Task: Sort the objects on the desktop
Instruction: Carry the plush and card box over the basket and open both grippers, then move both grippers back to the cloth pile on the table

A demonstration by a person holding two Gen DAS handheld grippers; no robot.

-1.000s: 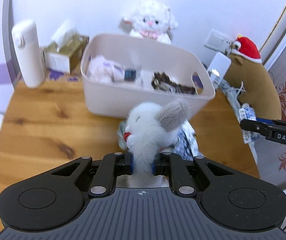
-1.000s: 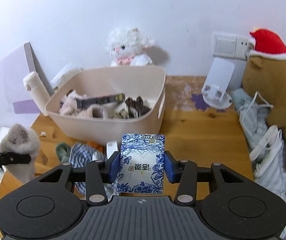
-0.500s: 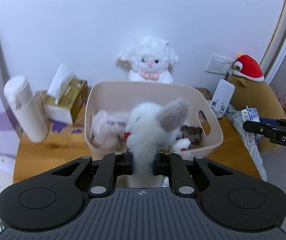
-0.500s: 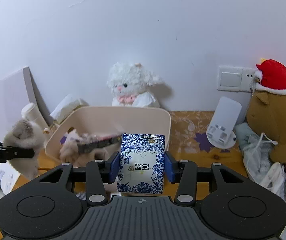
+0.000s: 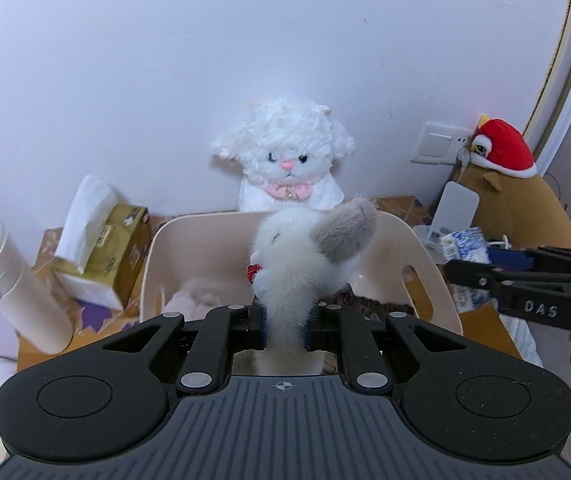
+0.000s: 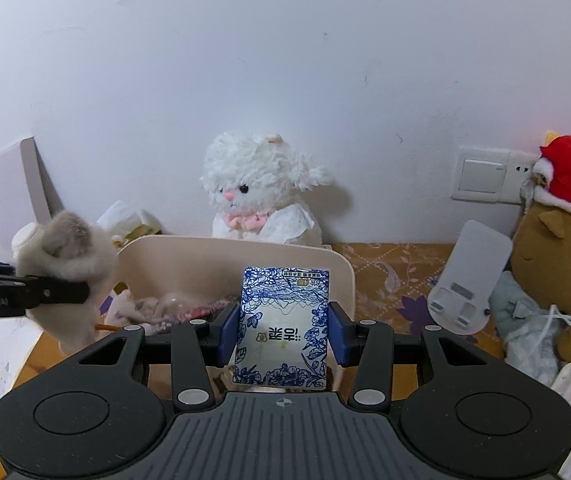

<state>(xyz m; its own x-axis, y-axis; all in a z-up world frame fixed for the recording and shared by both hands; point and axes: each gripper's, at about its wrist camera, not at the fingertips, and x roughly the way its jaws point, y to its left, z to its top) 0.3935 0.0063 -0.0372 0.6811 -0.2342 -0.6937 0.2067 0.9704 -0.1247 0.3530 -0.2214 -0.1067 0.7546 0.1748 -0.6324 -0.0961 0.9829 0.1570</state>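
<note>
Both grippers are loaded and sitting over the near edge of the cream storage bin (image 5: 433, 276), so I'd say the step now is the drop. To do it well, push each one forward until the load is clearly past the rim and over the stuff already inside, then let go low so nothing bounces out. One at a time would be safer, since the two tools are close together.

Left gripper (image 5: 284, 326): jaws pulled in narrow, pinching the lower body of a fluffy white plush with a grey ear (image 5: 305, 256). The plush sticks up ahead of the jaws, in front of the bin's back wall.

Right gripper (image 6: 283, 334): jaws about mid-width, blue pads flat against both side edges of a blue-and-white floral tissue pack (image 6: 283, 328). The pack stands upright between them, with the bin straight ahead and just below.
</note>
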